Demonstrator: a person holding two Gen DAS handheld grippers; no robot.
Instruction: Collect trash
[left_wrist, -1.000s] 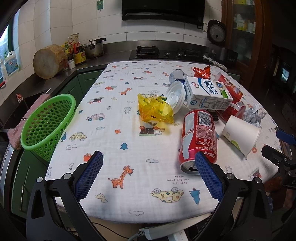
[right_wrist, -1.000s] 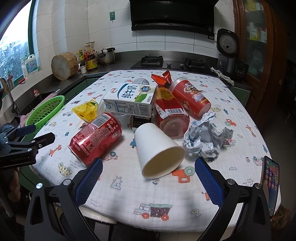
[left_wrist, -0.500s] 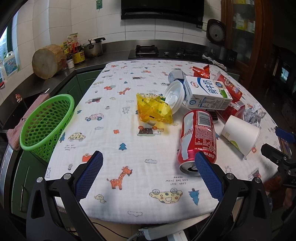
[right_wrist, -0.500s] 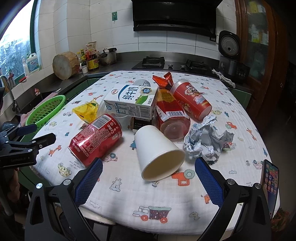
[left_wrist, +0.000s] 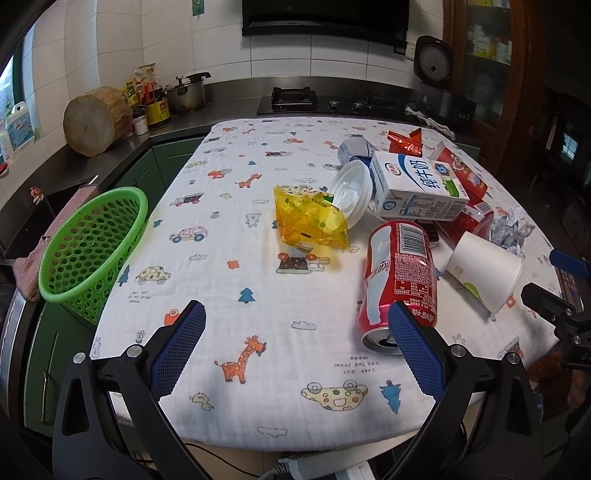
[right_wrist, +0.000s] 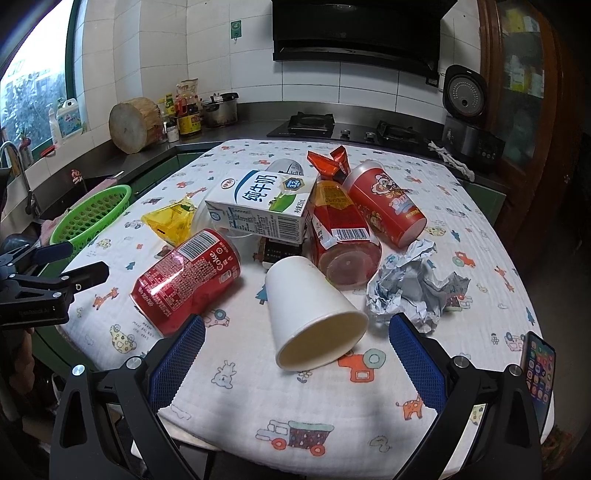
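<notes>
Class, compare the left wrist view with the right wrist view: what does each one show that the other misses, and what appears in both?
Only the left wrist view shows the white power strip under the table edge. Only the right wrist view shows the phone and the window. Both show the cola can, paper cup, milk carton, yellow wrapper and green basket. Both hand-held grippers are open.

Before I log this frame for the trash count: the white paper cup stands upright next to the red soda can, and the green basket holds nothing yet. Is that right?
Not quite. The white paper cup lies on its side, its open mouth facing the camera, as the right wrist view shows. It is next to the red soda can, and the green basket holds nothing yet.
</notes>
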